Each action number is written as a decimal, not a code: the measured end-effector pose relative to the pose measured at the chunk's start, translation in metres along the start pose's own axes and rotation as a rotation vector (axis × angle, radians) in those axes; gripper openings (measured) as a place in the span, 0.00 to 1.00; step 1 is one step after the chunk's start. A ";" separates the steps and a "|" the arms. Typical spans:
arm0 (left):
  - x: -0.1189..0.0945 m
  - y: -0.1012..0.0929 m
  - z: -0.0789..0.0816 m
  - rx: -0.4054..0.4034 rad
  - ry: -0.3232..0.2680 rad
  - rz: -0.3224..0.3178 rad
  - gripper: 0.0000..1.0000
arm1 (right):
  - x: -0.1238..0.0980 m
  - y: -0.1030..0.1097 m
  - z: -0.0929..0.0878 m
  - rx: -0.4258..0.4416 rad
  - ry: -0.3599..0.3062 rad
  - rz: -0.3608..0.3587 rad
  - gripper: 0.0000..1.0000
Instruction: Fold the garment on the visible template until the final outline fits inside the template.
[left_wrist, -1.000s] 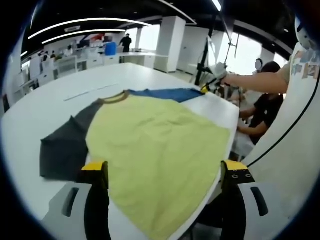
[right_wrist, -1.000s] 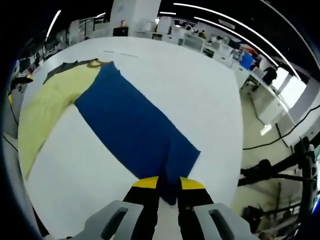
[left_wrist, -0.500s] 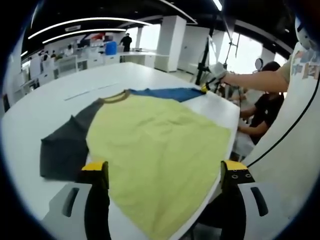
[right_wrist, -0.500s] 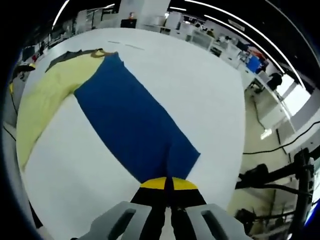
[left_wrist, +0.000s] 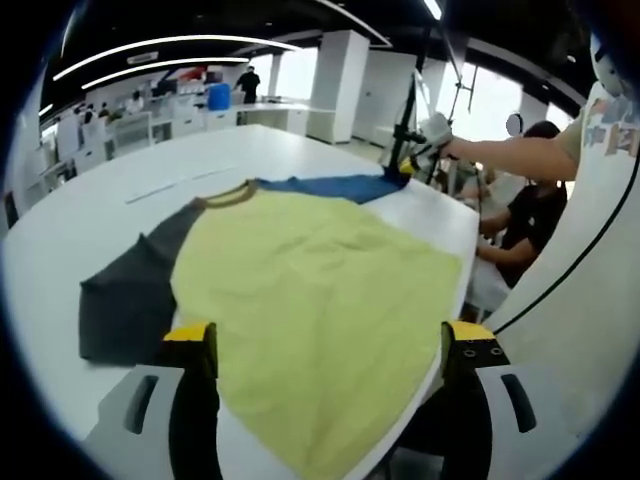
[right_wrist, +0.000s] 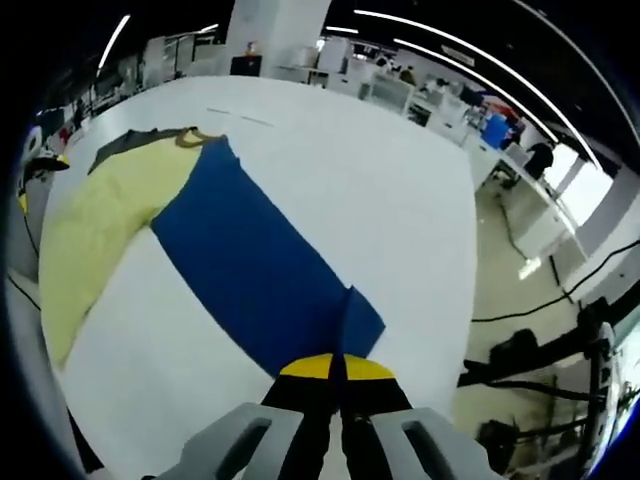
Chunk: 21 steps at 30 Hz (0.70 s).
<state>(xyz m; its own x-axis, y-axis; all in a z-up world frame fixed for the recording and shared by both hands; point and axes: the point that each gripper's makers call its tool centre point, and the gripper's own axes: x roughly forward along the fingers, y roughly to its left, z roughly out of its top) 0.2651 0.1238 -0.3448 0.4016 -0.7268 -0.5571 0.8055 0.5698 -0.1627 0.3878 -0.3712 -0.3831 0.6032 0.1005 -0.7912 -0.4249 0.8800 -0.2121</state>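
A T-shirt lies flat on the white table, with a yellow body, a grey sleeve and a long blue sleeve. My left gripper stands open low over the shirt's hem, its jaws wide apart and holding nothing. In the right gripper view the blue sleeve runs from the collar toward me. My right gripper is shut on its cuff end, which is raised and creased. In the left gripper view the right gripper hangs at the sleeve's far tip, on a person's outstretched arm.
Thin marks cross the table beyond the collar. The table's edge runs close along the shirt's right side, where a person sits. Desks and people fill the hall behind. White tabletop spreads beside the blue sleeve.
My right gripper closed on the blue sleeve's cuff and has lifted it slightly, so the cuff now buckles. The left gripper and the shirt's body have stayed put.
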 end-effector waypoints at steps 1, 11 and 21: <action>0.000 0.000 0.000 0.001 -0.001 -0.001 0.89 | -0.001 0.001 0.001 0.006 -0.002 0.002 0.00; -0.003 0.001 -0.001 0.016 0.003 -0.006 0.89 | -0.004 0.015 0.025 0.063 -0.037 0.043 0.00; -0.007 0.004 -0.002 0.020 -0.001 -0.006 0.89 | -0.003 0.038 0.048 0.104 -0.042 0.094 0.00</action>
<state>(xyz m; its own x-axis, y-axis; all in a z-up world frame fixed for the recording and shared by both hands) 0.2648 0.1317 -0.3430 0.3969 -0.7305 -0.5558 0.8166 0.5575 -0.1497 0.4020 -0.3156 -0.3609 0.5925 0.2023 -0.7797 -0.4097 0.9091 -0.0754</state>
